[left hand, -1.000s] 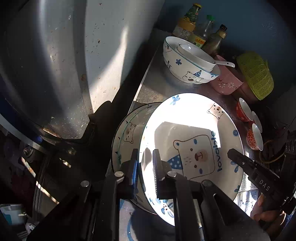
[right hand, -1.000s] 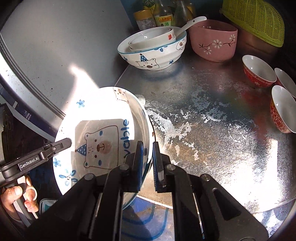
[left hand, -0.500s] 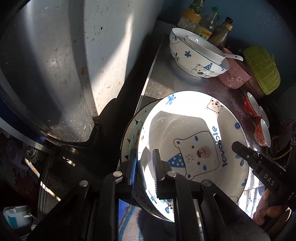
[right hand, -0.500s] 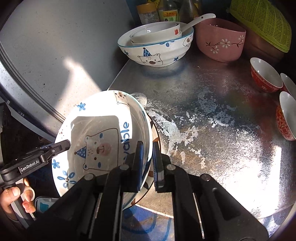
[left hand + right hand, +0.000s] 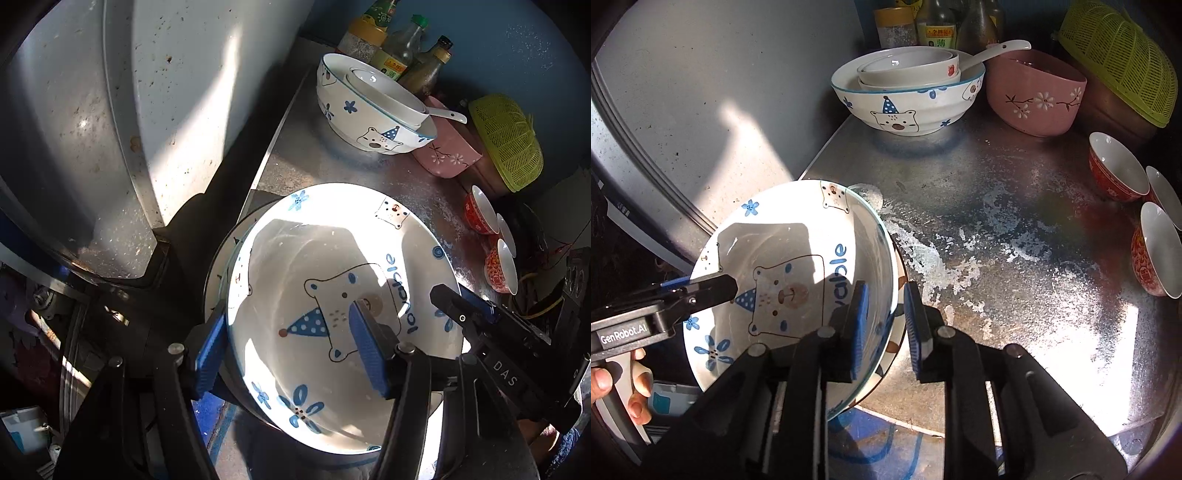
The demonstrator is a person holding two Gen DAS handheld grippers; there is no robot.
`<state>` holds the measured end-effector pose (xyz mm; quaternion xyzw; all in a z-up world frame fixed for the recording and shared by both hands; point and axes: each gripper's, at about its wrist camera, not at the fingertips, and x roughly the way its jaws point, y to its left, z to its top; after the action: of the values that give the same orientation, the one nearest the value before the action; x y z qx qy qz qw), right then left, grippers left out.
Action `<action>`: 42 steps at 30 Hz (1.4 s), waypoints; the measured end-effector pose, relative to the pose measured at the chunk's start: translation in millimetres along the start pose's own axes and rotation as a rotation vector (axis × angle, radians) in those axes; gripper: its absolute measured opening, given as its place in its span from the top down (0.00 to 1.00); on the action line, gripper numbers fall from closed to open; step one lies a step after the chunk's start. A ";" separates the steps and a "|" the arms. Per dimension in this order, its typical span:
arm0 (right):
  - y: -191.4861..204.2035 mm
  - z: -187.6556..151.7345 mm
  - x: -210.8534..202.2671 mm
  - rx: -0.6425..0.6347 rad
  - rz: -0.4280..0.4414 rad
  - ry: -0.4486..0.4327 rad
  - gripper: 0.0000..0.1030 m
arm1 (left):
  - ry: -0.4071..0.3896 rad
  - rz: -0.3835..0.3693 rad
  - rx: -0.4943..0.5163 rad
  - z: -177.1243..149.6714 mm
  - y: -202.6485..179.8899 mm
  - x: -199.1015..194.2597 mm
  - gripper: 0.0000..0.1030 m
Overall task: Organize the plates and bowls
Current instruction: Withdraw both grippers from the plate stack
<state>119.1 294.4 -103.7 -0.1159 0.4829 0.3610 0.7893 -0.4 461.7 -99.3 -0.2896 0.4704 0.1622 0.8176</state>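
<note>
Both tools just spread apart off bear plate [image 5: 332, 280] rim, left tool [image 5: 291, 354] wide, right tool [image 5: 886, 325] narrower, rim between pads untouched

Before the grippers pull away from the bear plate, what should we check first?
1. Left gripper let go: ok, jaws just opened, pads clear of the rim.
2. Right gripper let go: ok, just opened, rim still between the pads.
3. Bear plate nested on the plate below: ok.
4. Stack fully on the metal counter: not ok, it overhangs the edge.
5. Red bowls out of the way: ok.
6. Stack steady: cannot tell.
</note>
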 end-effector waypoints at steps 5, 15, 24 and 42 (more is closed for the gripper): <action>-4.5 0.0 -10.5 0.014 0.012 -0.044 0.15 | -0.038 0.006 0.002 1.8 -2.8 -9.9 0.12; -9.0 -0.2 -20.1 0.019 0.029 -0.050 0.14 | -0.096 0.075 0.038 -3.6 -15.2 -25.7 0.05; -15.0 -6.1 -30.6 0.046 0.077 -0.025 0.00 | -0.111 0.131 0.043 -13.9 -23.9 -33.8 0.00; -68.5 -29.2 -68.1 0.139 0.085 -0.057 0.00 | -0.114 0.109 0.144 -28.8 -92.0 -29.5 0.00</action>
<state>127.4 198.9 -72.2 -0.0301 0.4887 0.3631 0.7927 14.7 372.2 -55.5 -0.1943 0.4488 0.1882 0.8517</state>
